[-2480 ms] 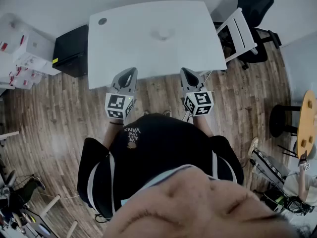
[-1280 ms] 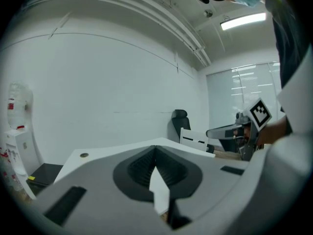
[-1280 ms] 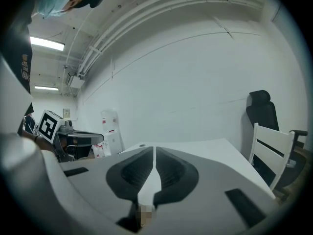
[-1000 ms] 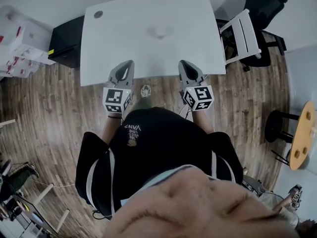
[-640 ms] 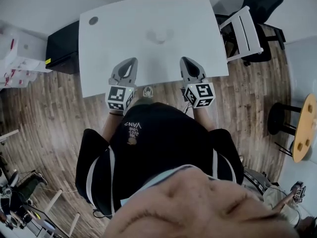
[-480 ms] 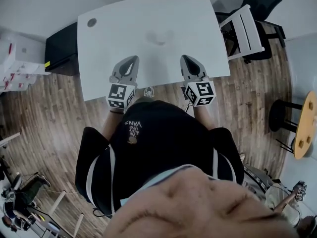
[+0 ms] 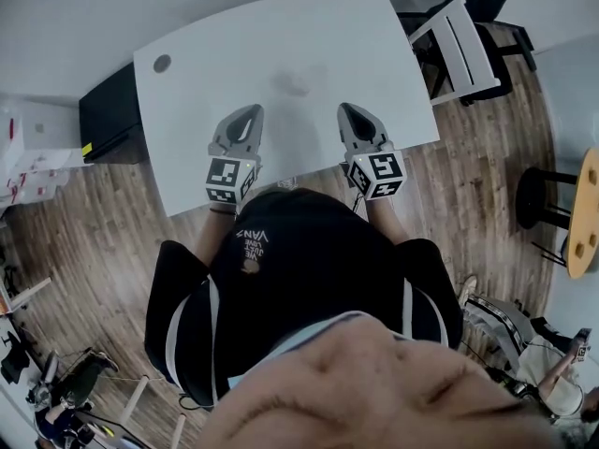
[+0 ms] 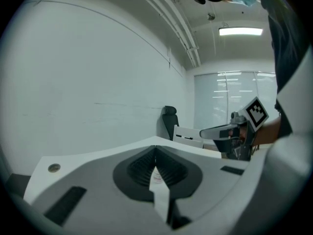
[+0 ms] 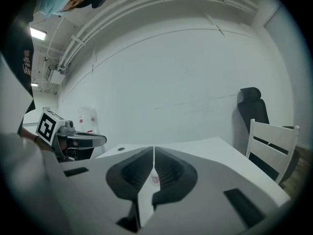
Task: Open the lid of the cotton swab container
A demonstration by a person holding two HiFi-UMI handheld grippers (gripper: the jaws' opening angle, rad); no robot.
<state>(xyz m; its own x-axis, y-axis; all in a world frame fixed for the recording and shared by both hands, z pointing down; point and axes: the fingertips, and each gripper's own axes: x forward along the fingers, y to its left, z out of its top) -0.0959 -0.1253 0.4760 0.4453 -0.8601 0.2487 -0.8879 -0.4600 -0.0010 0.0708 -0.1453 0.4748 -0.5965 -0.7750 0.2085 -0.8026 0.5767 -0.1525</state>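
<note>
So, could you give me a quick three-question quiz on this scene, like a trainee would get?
1. True or false: the left gripper and the right gripper both have their jaws together and hold nothing.
2. Where is the cotton swab container?
A) between the left gripper's jaws
B) on the white table, ahead of both grippers
C) on the wooden floor
3. In the head view, which piece of furniture stands at the table's right end?

Key: 1 true; 2 B; 3 a white chair.
</note>
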